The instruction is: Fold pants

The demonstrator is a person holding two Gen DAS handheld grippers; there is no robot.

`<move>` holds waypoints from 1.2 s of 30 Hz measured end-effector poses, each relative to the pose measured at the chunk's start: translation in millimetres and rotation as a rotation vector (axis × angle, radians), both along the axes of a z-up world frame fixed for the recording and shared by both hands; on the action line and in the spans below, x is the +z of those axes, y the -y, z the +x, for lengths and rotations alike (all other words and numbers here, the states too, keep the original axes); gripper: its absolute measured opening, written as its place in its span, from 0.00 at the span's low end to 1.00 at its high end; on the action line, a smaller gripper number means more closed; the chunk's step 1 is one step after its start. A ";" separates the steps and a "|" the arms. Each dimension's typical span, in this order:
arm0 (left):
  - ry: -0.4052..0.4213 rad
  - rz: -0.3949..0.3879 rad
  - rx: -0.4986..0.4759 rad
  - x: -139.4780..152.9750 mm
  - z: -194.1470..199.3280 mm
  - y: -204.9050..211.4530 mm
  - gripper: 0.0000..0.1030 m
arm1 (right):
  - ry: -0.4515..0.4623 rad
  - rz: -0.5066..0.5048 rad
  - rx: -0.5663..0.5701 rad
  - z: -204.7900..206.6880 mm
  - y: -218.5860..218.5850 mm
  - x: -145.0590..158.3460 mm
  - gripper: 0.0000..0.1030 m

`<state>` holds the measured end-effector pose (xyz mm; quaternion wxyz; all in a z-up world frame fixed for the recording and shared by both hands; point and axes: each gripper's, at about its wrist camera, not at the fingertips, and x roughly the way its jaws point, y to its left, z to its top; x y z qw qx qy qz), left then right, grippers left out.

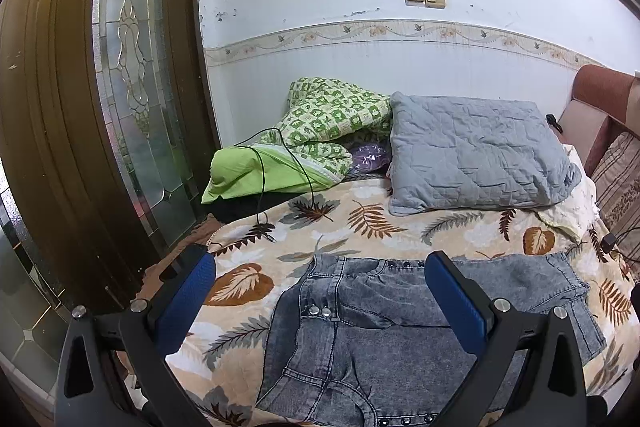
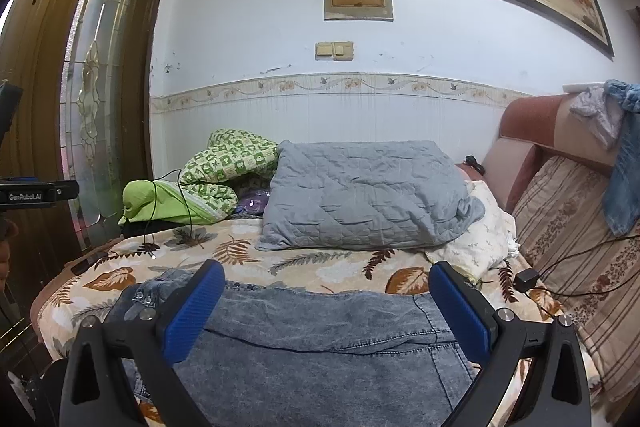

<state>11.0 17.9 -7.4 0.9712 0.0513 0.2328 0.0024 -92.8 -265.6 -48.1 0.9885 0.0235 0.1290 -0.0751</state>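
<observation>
Even, soft indoor light; sharp focus; fisheye bending, dark corners

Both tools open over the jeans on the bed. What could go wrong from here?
1. The jeans already lie partly doubled over, with an overlapping layer; a pinch by the left tool might catch only the top layer.
2. The leaf-print bedspread is soft beneath; the right tool could grab it along with the denim.
3. A black cable trails across the bedspread behind the jeans, and a charger sits at the right; dragged fabric might snag either.
</observation>
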 end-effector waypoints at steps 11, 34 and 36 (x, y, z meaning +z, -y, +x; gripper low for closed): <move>-0.023 0.013 -0.016 -6.7 5.4 5.0 1.00 | -0.027 0.017 -0.016 7.1 7.8 -5.0 1.00; -0.022 0.003 -0.043 -3.8 -1.4 5.0 1.00 | -0.044 0.022 -0.019 12.3 8.5 -3.2 1.00; -0.023 0.001 -0.044 -3.8 -1.5 3.7 1.00 | -0.044 0.022 -0.018 12.0 8.6 -3.4 1.00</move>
